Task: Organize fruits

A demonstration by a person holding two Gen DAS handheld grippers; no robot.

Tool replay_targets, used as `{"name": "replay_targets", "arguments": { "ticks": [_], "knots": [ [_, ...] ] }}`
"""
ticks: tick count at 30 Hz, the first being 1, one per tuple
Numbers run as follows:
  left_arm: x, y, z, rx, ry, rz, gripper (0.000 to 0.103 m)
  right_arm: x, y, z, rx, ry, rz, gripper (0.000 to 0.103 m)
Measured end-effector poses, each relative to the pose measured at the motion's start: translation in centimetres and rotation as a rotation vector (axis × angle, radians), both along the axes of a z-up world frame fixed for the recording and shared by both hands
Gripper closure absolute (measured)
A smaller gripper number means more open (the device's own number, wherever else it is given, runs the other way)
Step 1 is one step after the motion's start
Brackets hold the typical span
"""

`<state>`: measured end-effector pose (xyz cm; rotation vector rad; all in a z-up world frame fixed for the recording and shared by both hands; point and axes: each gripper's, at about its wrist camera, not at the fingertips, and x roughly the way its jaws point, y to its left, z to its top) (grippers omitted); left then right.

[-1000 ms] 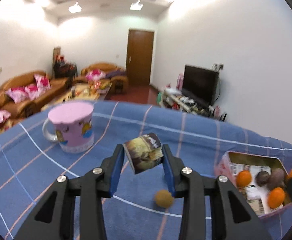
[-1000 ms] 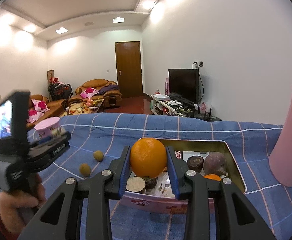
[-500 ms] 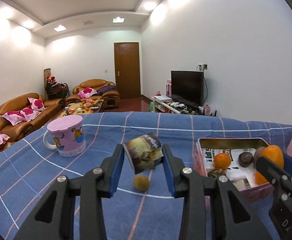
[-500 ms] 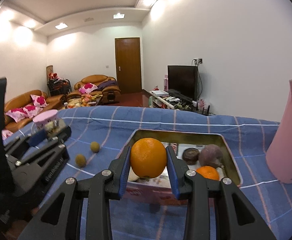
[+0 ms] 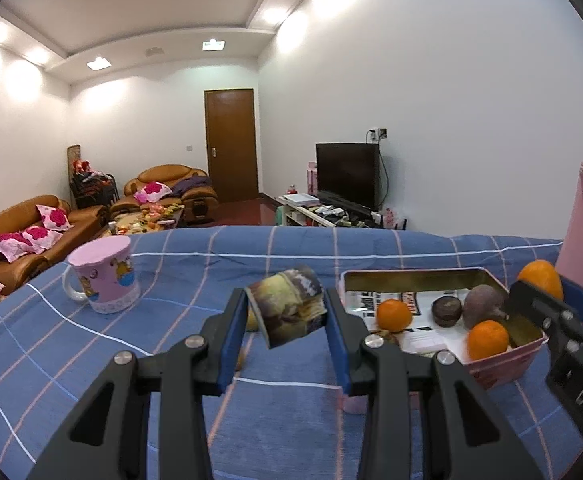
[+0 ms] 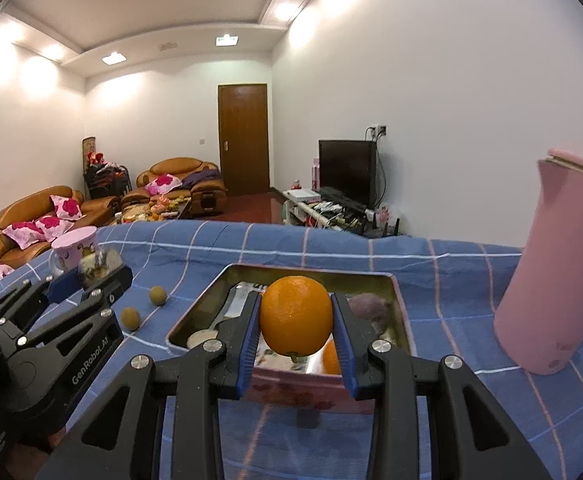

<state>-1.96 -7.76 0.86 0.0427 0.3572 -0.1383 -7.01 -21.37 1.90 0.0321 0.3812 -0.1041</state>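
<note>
Left hand-held gripper [image 5: 287,330] is clamped on a small printed cup [image 5: 289,305], tilted, held above the blue checked tabletop [image 5: 195,268]. Right hand-held gripper [image 6: 296,334] is clamped on an orange [image 6: 296,320], hanging over the near edge of the tin [image 6: 397,308], clear of the rim. The tin sits on the tabletop, open top, low walls; in the left view it holds two small oranges [image 5: 394,315], a dark round fruit [image 5: 446,311] and a purplish one [image 5: 483,305], on printed paper lining, with bare floor at its left half. Two small yellow-green fruits [image 6: 157,295] lie loose on the cloth left of the tin, apart from each other and from the tin wall. Pink mug [image 5: 105,280] stands upright at far left, well apart from everything. Pink jug [image 6: 553,272] stands upright to the right of the tin, near its right wall but not touching. Open cloth lies between mug and tin, and in front of the tin. The left gripper's body sits just left of the tin in the right view, so the two grippers are close side by side there. Far tabletop edge runs behind the tin; the sofas and TV lie beyond it.
</note>
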Motion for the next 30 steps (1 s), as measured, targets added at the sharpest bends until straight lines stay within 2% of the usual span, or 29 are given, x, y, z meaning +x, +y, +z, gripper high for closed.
{"name": "replay_targets", "arguments": {
  "ticks": [12, 22, 30],
  "knots": [
    [-0.4, -3.1, -0.1, -0.054, 0.001, -0.161, 0.063, -0.4, -3.6, 1.1, 0.026, -0.027, -0.060, 0.067],
    [1.3, -5.9, 0.0, -0.062, 0.018, -0.210, 0.063, -0.3, -7.7, 1.6, 0.060, -0.043, -0.167, 0.067],
    [3.4, -8.3, -0.3, -0.023, 0.070, -0.219, 0.063, 0.9, -8.0, 1.2, 0.075, -0.014, -0.168, 0.067]
  ]
}}
